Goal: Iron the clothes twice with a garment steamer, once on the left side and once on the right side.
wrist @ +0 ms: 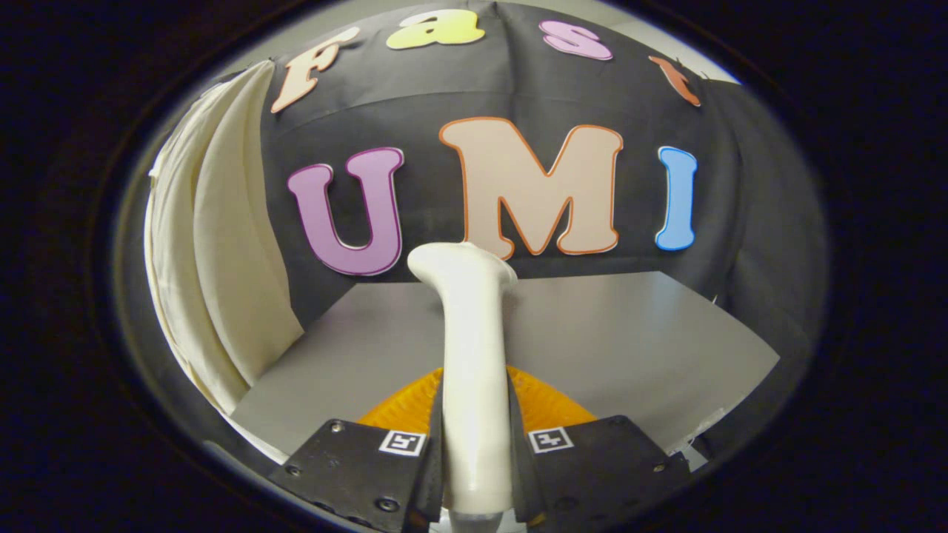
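Note:
A white garment steamer [472, 348] stands upright between my two black fingers, its handle rising from them and its head bending left at the top. My gripper [474, 444] is shut on the steamer's handle, both fingers [355, 463] pressing its sides. A cream garment [222, 252] hangs to the left of the steamer, beyond the fingers, in long vertical folds down to the table's left edge. The steamer's head is apart from the garment.
A grey table [607, 340] spreads ahead of the fingers to the booth's black wall. An orange ribbed object [544, 403] lies on it just behind the steamer's handle, partly hidden by the fingers.

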Motion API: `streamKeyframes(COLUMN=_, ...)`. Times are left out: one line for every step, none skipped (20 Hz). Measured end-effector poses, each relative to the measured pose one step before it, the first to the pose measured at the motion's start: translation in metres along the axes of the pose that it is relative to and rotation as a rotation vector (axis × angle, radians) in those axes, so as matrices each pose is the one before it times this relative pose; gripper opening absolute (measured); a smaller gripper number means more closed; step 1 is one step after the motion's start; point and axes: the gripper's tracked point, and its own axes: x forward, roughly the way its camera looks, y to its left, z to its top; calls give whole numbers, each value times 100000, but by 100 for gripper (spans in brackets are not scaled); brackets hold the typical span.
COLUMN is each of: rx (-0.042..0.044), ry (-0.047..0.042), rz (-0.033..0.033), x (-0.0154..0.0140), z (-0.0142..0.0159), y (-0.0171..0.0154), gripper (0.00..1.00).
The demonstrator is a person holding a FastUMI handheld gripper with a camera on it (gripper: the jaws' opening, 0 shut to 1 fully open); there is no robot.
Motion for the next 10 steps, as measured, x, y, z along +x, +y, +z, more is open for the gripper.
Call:
streamKeyframes(rx=-868, ry=1130, rz=231, x=-1229, z=315, y=377, gripper=37)
streamKeyframes(rx=-1078, ry=-2059, rz=-46, x=-809, z=453, y=707, gripper=36)
streamKeyframes(rx=-1692, ry=319, rz=-308, x=-1020, z=-146, y=671, gripper=36)
streamKeyframes(rx=-961, ry=-183, rz=-199, x=-1409, z=73, y=846, gripper=36)
streamKeyframes(rx=353, ry=-1113, rz=-528, x=-1480, z=213, y=944, gripper=36)
streamKeyframes(rx=217, ry=-58, rz=-860, x=-1599, z=-299, y=935, gripper=36)
streamKeyframes(rx=701, ry=-1009, rz=-1286, x=-1799, z=-43, y=1024, gripper=36)
streamKeyframes(rx=277, ry=-277, rz=-1543, x=-1801, z=-195, y=1063, gripper=36)
streamKeyframes(rx=-145, ry=-186, rz=-1448, x=-1970, z=-330, y=1092, gripper=36)
streamKeyframes(rx=415, ry=-1502, rz=-863, x=-1807, z=-76, y=1116, gripper=36)
